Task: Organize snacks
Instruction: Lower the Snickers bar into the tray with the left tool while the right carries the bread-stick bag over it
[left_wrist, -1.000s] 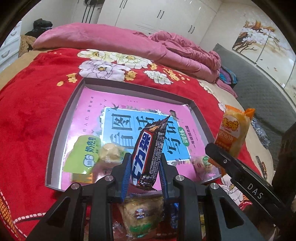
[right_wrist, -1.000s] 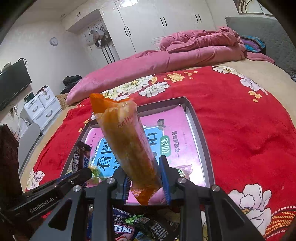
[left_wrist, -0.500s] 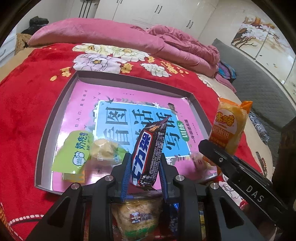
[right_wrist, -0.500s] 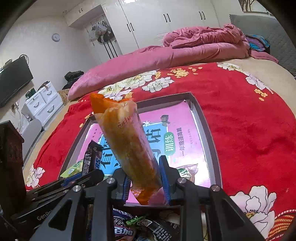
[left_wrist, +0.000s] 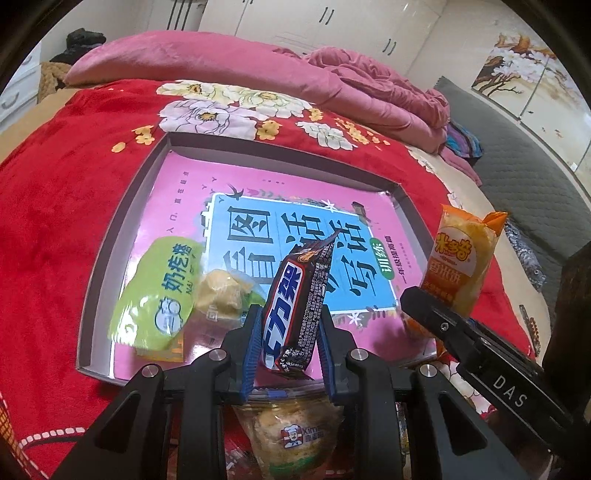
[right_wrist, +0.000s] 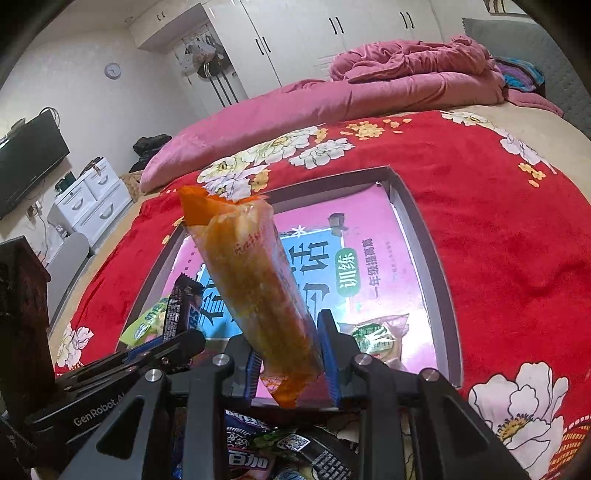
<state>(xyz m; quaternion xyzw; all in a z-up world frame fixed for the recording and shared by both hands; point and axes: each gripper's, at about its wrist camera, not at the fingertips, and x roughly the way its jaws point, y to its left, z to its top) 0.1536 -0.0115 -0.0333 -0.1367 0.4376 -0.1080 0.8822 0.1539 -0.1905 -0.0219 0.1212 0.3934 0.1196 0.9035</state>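
Note:
My left gripper is shut on a dark chocolate bar, held upright over the near edge of a shallow grey tray lined with a pink and blue book. My right gripper is shut on a long orange rice-cracker pack, also upright over the tray's near edge. That pack and gripper show at the right of the left wrist view. In the tray lie a green milk-candy pack, a small yellow snack and a green-labelled pastry.
The tray lies on a red flowered blanket on a bed. More loose snacks lie below the grippers: a pastry pack and dark wrappers. A pink quilt is piled at the back. A dark wooden post stands at left.
Both grippers have moved a little forward over the tray's near edge, each still holding its snack. The tray contents have not moved.

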